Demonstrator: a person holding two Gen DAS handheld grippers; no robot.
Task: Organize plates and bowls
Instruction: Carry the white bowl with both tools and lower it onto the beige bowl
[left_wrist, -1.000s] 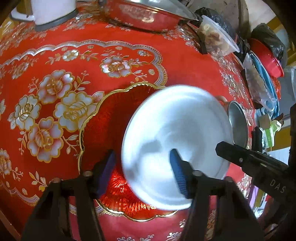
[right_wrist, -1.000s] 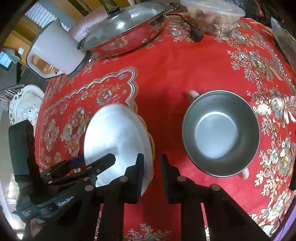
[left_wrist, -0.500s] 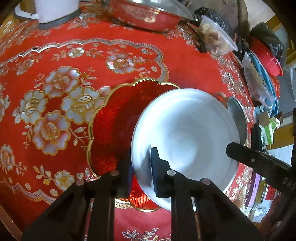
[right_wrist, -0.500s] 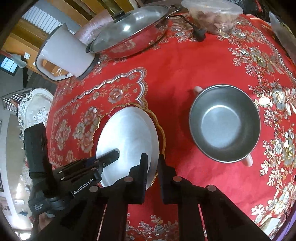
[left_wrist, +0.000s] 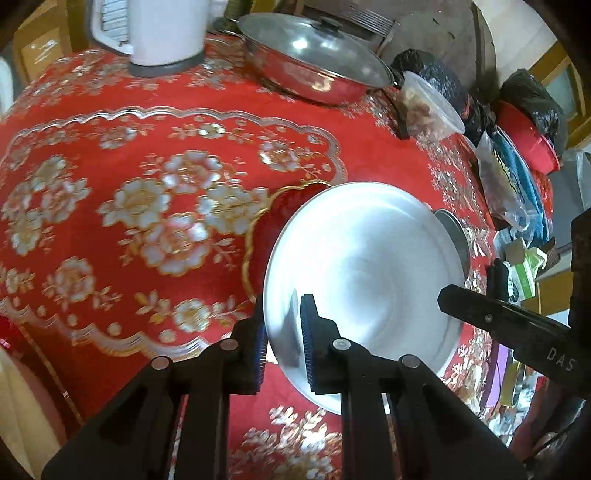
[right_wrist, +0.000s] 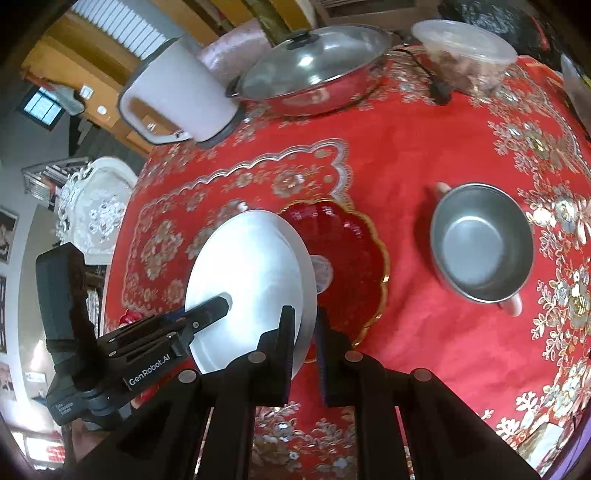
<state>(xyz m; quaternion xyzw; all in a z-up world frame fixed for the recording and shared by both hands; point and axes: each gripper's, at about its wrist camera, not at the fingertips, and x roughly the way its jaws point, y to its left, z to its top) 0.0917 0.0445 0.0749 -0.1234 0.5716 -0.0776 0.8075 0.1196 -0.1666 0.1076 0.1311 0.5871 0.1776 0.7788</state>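
Both grippers, L (left_wrist: 282, 345) & R (right_wrist: 304, 328), jaws clamped on silver plate (right_wrist: 251, 280) rim; plate tilted, above red dish (right_wrist: 351, 258).

Table clutter, far edge.
White kettle (right_wrist: 177, 99) upper left; lidded steel pan (right_wrist: 314, 77) top centre; clear food tub (right_wrist: 465, 55) upper right; red floral tablecloth (right_wrist: 424, 147) underneath.

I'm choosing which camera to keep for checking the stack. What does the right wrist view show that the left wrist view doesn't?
Only the right wrist view shows the steel bowl whole and the red dish's inside. Only the left wrist view shows the bags along the table's far edge. Both show the silver plate gripped at its rim by the left gripper and right gripper.
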